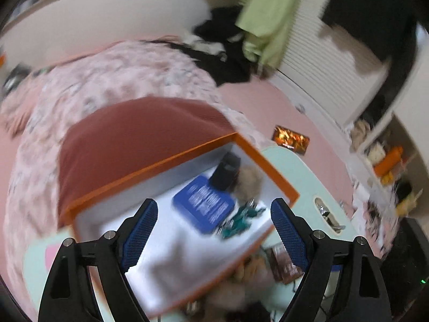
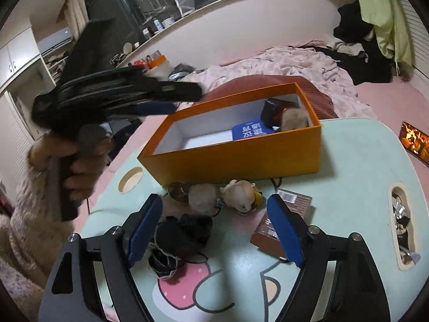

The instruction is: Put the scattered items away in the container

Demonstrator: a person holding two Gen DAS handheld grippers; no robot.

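Both claws I'm steering are standing wide and empty, my left gripper point(image 1: 214, 237) hanging over the orange box point(image 1: 268, 167), my right gripper point(image 2: 214, 229) hovering above the black pouch point(image 2: 185, 232).

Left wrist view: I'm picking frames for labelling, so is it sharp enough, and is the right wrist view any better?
Left wrist view: motion-smeared, the orange box and blue pack streaked, only the tool sharp. Right wrist view: crisp on the box and doll; only the person's hand blurs; fisheye bends the edges.
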